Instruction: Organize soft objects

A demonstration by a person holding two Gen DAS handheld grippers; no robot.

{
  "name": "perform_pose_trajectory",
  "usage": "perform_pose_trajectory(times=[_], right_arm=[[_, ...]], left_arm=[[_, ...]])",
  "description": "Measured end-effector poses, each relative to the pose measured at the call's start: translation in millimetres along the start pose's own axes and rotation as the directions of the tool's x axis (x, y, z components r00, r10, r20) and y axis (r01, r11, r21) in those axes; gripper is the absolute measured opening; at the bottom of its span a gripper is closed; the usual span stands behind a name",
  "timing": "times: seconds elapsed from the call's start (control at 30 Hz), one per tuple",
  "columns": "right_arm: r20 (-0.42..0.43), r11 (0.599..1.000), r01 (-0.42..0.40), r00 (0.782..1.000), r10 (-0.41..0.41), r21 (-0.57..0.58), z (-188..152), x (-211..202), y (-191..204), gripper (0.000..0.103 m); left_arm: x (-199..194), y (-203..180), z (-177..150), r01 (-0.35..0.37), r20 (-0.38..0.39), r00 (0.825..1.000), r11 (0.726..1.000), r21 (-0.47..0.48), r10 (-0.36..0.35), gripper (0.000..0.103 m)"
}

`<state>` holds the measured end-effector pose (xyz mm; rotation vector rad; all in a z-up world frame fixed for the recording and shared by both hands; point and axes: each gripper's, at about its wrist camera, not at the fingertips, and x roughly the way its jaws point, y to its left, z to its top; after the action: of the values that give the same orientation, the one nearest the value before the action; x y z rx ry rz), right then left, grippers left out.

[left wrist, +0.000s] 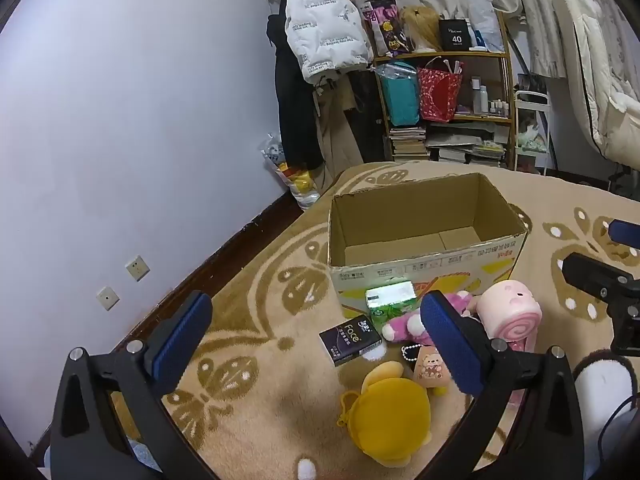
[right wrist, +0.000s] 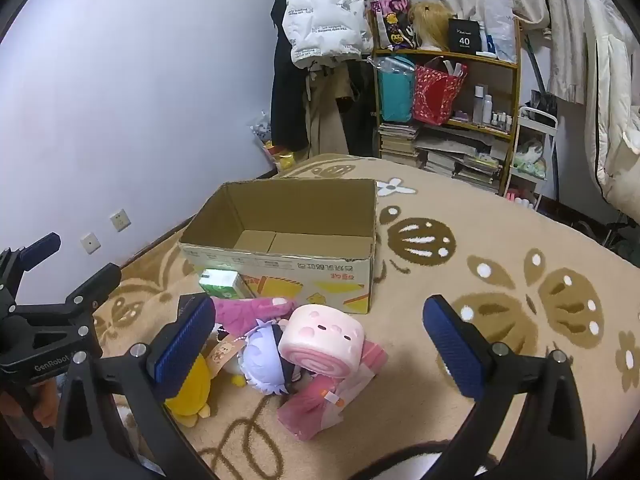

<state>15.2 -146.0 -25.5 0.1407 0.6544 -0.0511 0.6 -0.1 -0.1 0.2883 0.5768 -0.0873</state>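
Observation:
An open, empty cardboard box (left wrist: 424,256) (right wrist: 280,268) stands on the patterned rug. In front of it lie a pink swirl-roll plush (left wrist: 510,314) (right wrist: 322,342), a pink plush (left wrist: 404,326) (right wrist: 256,308), a yellow plush (left wrist: 386,420) (right wrist: 192,394), a small bear charm (left wrist: 430,368), a purple-haired doll (right wrist: 264,360), a pink packet (right wrist: 328,396), a green tissue pack (left wrist: 390,300) (right wrist: 220,282) and a dark "Face" tissue pack (left wrist: 350,340). My left gripper (left wrist: 316,344) is open above the packs and the yellow plush. My right gripper (right wrist: 320,350) is open above the roll plush. Both are empty.
A pale wall (left wrist: 120,140) with sockets runs along the rug's left edge. Hanging coats (left wrist: 320,32) and a cluttered shelf (left wrist: 448,92) stand beyond the box. A white chair (left wrist: 596,80) is at the far right. Bare rug (right wrist: 500,280) lies right of the box.

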Motion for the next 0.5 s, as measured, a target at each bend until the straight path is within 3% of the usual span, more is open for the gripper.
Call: perform_pose_trajectory(times=[0.5], right_arm=[[0.009,1.000,0.001,1.000,-0.001,-0.013,-0.6,1.0,0.5,0.103]], left_arm=[[3.1,-8.5,-6.8,-0.014,0.018,1.000,1.000,0.022,0.013,0.103]])
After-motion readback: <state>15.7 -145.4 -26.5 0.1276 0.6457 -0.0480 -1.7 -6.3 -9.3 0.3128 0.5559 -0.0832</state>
